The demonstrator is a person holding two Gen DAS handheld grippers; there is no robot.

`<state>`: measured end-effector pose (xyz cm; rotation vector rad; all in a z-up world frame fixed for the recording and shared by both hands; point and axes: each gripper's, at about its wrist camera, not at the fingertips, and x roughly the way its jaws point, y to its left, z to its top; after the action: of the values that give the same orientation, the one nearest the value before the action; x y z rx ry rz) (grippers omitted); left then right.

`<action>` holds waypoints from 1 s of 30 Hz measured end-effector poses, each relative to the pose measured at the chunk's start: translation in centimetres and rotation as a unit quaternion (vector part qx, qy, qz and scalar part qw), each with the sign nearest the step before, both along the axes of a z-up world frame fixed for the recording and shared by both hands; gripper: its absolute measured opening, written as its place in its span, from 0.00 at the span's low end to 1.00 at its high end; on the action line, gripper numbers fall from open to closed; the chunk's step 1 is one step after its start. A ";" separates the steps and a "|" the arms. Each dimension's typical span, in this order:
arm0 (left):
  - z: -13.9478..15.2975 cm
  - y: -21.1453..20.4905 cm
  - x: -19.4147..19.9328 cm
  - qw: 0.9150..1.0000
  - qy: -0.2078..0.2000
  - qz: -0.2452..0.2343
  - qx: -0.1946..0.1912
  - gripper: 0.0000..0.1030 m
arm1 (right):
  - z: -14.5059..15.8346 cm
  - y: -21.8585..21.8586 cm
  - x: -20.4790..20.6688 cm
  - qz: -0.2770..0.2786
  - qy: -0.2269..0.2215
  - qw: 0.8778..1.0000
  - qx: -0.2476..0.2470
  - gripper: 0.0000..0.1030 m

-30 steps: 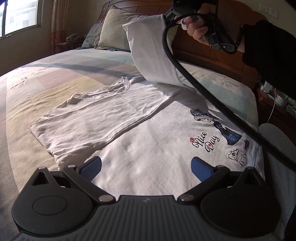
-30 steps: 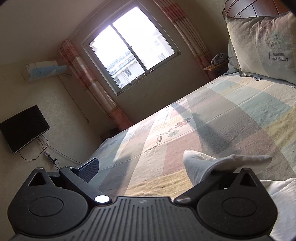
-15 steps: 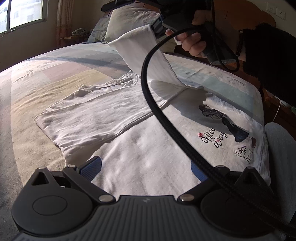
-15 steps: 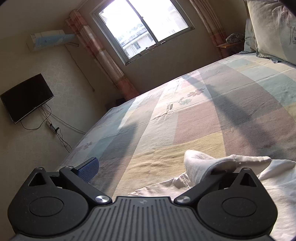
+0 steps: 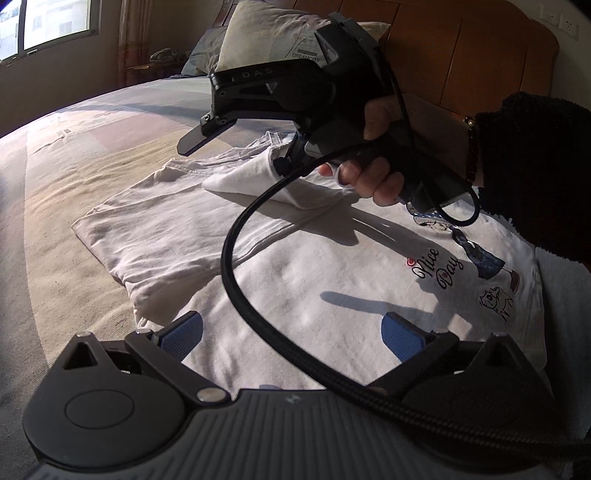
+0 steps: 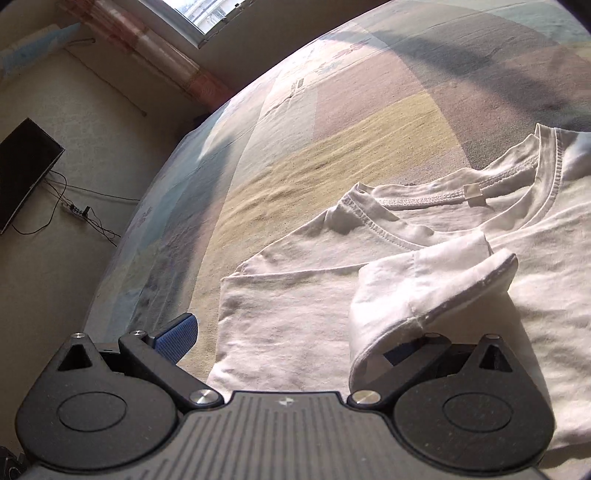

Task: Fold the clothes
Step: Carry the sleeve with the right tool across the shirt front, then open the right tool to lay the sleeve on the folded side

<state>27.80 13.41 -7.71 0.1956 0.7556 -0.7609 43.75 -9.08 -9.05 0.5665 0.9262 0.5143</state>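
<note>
- Lying flat on the striped bed cover (image 5: pixel 74 177): white T-shirt (image 5: pixel 295 295), left half already folded in, collar (image 6: pixel 517 177) toward the pillow (image 5: pixel 266 37). "Nice Day" print (image 5: pixel 439 269) + cartoon figure on the right part of the shirt, near the far edge.
- L gripper (image 5: pixel 291 332): low over the shirt's near hem, blue pads (image 5: pixel 183 334) spread wide apart, nothing between them, only cloth below.
- Black cable (image 5: pixel 236 258) loops from the R unit across the left-wrist view.
- R gripper (image 6: pixel 295 341): held by a hand (image 5: pixel 384 162) in a dark fuzzy sleeve (image 5: pixel 535 166), above the collar area. Jaws apart; shirt sleeve (image 6: pixel 428 291) draped over the right finger, left pad (image 6: pixel 175 338) free over the bed cover. Not pinched as far as I can tell.
- Sleeve lies folded in over the shirt body, just below the collar.
- Bkgd: window (image 5: pixel 48 26) far left, wooden headboard (image 5: pixel 461 55) right.
</note>
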 end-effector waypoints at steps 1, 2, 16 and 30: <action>0.0 0.0 0.0 1.000 0.000 -0.001 -0.001 0.99 | -0.2 -0.5 -0.2 -0.008 0.006 1.000 0.010 1.00; 0.0 -0.1 0.0 1.000 0.000 -0.002 0.000 0.99 | -0.3 -1.1 -0.5 -0.013 0.009 1.000 0.016 1.00; -0.5 -0.5 0.1 1.000 0.004 -0.008 0.008 0.99 | 1.7 -1.6 0.1 -0.038 -0.048 0.995 0.074 1.00; -1.0 -0.8 0.4 1.000 0.008 -0.003 0.018 0.99 | 6.2 -3.9 -2.3 -0.004 -0.122 0.992 0.009 1.00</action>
<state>28.23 12.66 -8.67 0.2250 0.7837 -0.7551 41.45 -13.03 -2.83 0.5100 0.6866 0.5719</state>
